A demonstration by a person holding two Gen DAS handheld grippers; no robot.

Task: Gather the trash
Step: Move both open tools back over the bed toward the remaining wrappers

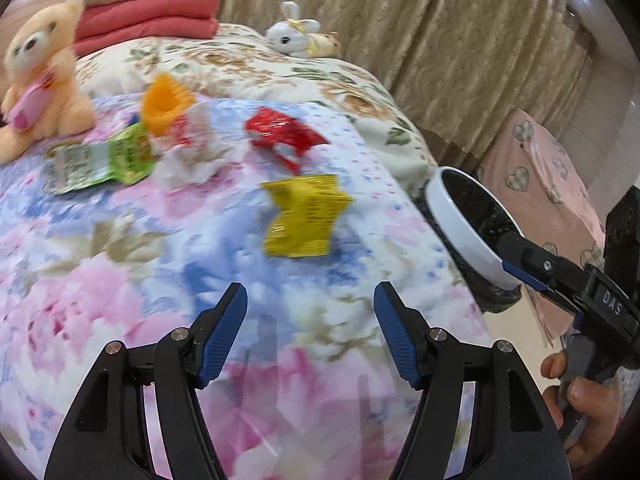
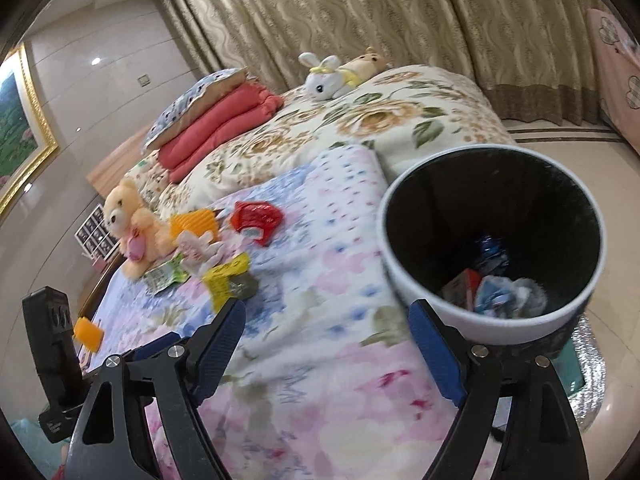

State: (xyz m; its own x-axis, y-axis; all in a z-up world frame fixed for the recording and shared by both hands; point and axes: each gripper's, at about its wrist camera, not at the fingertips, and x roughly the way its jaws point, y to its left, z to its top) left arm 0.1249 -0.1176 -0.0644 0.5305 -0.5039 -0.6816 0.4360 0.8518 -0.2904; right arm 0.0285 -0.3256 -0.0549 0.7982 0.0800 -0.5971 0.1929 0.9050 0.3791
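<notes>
**Desk:** What is lying on the bed (image 1: 120,280)?

**Photographer:** Trash is sitting across a floral blanket (image 1: 200,240): a yellow wrapper (image 1: 306,216) nearest the left gripper (image 1: 310,336), a red wrapper (image 1: 280,136) beyond it, and crumpled white tissue (image 1: 188,160) just beside a green packet (image 1: 96,162). An orange cup-shaped piece (image 1: 164,106) is resting behind the tissue.

**Desk:** And the grippers?

**Photographer:** The left gripper is hovering over the blanket with its fingers (image 1: 222,336) spread wide, grasping nothing. The right gripper (image 2: 328,344) is also showing released fingers in its own view, one finger (image 2: 436,352) lying against the near outer wall of a white-rimmed bin (image 2: 420,288). From the left camera that gripper appears at the bin's rim, though I cannot tell whether it is pinching it.

**Desk:** Where is the bin?

**Photographer:** It is sitting off the bed's edge, to the right of the wrappers, tilting toward the camera, with some scraps (image 2: 492,292) already lying at the bottom.

**Desk:** Anything else?

**Photographer:** A peach teddy bear (image 1: 38,80) is sitting near the green packet, a white toy rabbit (image 1: 294,34) is lying farther up, and folded red bedding (image 1: 148,20) is stacking under a pillow.
</notes>
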